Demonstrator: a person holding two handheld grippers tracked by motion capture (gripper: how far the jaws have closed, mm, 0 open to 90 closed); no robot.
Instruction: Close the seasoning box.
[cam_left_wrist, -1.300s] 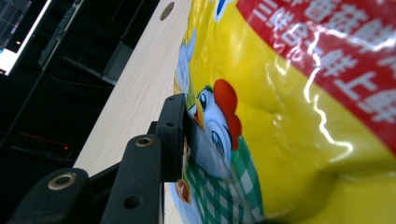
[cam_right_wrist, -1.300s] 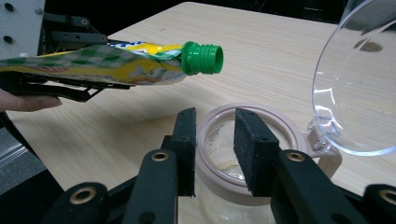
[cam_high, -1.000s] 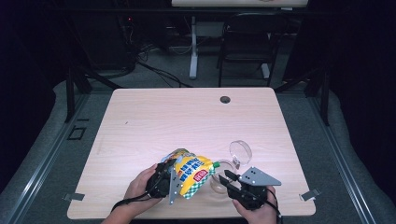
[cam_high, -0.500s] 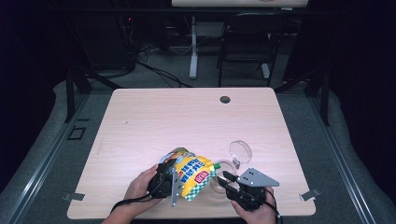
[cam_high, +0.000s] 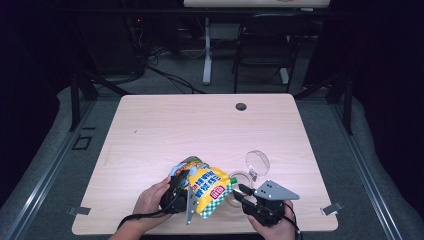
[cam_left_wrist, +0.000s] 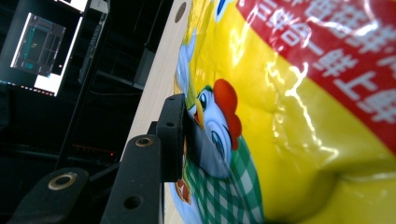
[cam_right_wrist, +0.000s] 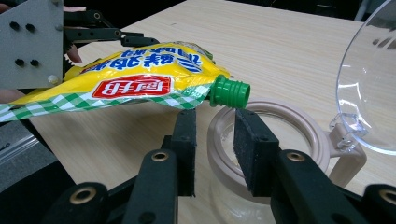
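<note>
L tool view: pouch overflows the top, right and bottom edges, so its spout and outline are cut off. Only one black jaw visible against it; the other is hidden, so can't confirm a 2-sided clamp. Monitor top left is too blurred to read.

R tool view: jar base is cut by the bottom edge, its near rim is behind the jaws, and its clear lid runs off the right edge. Pouch tail is behind the grey plate.

High view: pouch print too small to read; person's forearms cut at bottom edge.
</note>
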